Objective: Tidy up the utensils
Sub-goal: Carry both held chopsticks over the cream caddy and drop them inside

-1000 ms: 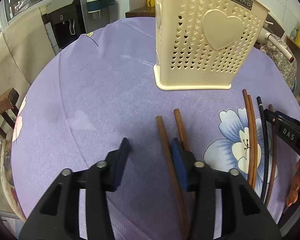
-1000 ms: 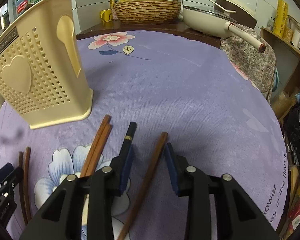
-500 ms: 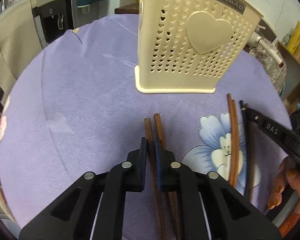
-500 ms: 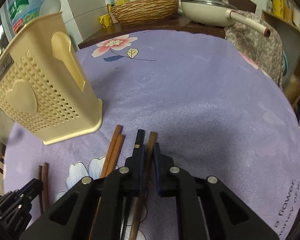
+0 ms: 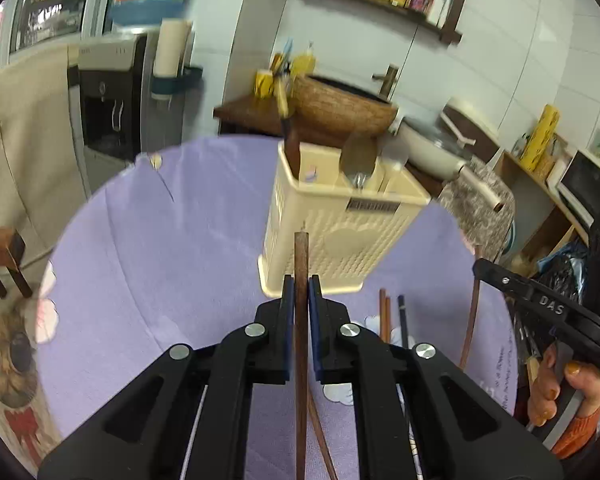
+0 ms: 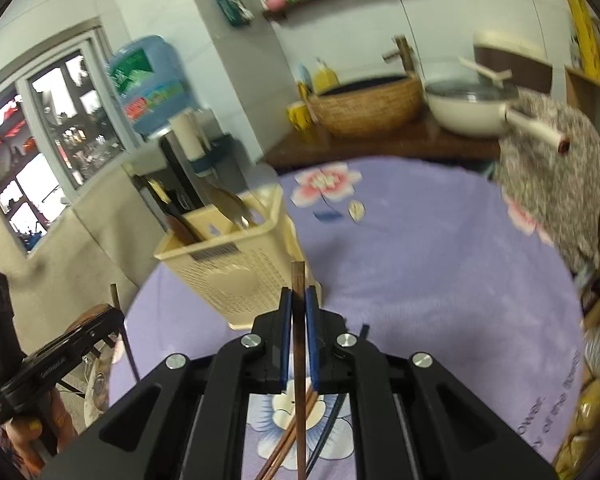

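Now lifted: both chopsticks I had closed on half a second earlier were off the desk (image 5: 148,240) and raised toward the holder (image 5: 340,236).
Meaning for the task: pick-up looked done on both sides; I judged that dropping them into the holder came next.
Left gripper (image 5: 299,300): pressed nearly together, pinching one brown chopstick (image 5: 301,256), its tip up in front of the holder's heart panel.
Right gripper (image 6: 298,308): likewise pinching a brown chopstick (image 6: 298,280), tip just before the holder's near corner (image 6: 236,276).
Holder: upright on the purple desk, already carrying a spoon (image 5: 358,160) and a dark-handled utensil (image 5: 291,144).
Left behind: a brown pair (image 5: 385,316) and a black chopstick (image 5: 402,320) lay on the desk just in front of the holder; one more brown stick under my left gripper.
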Tool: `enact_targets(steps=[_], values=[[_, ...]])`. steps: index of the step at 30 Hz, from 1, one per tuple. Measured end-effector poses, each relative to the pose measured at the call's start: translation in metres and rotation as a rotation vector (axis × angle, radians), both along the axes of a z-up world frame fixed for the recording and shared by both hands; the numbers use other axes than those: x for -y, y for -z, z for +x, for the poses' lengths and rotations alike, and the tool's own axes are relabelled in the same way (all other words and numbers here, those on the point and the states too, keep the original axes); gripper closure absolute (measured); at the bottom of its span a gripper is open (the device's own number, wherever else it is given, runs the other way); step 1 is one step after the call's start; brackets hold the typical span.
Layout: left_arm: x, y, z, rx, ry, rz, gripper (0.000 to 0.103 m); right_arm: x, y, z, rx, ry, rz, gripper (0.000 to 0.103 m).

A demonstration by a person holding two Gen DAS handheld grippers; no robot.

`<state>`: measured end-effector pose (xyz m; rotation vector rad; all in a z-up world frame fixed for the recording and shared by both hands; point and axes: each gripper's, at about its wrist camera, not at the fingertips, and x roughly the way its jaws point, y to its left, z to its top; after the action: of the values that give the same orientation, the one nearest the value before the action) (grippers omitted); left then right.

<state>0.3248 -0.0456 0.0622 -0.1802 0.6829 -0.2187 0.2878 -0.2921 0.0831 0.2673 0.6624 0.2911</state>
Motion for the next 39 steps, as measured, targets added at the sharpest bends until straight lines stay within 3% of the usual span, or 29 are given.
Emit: enact_targets(steps=[6,20,26,29,33,39], values=[[-0.012,-0.045,-0.025,0.114,0.004,0.022,0.096,-0.008,-0.044,-0.034,0.106,-0.062,-0.073,0.096],[-0.016,-0.054,-0.024,0.130,0.003,0.044,0.096,-0.026,-0.058,-0.027,0.121,-0.089,-0.111,0.096],[-0.017,-0.075,-0.020,0.155,0.020,0.033,0.096,-0.031,-0.077,-0.013,0.130,-0.107,-0.096,0.096],[-0.014,-0.097,-0.015,0.178,0.039,0.036,0.096,-0.036,-0.094,-0.005,0.149,-0.109,-0.095,0.096],[-0.008,-0.139,-0.001,0.206,0.064,0.027,0.096,-0.042,-0.138,0.010,0.206,-0.105,-0.089,0.096],[-0.003,-0.207,0.021,0.275,0.034,0.007,0.096,-0.048,-0.199,0.032,0.320,-0.056,-0.094,0.096]])
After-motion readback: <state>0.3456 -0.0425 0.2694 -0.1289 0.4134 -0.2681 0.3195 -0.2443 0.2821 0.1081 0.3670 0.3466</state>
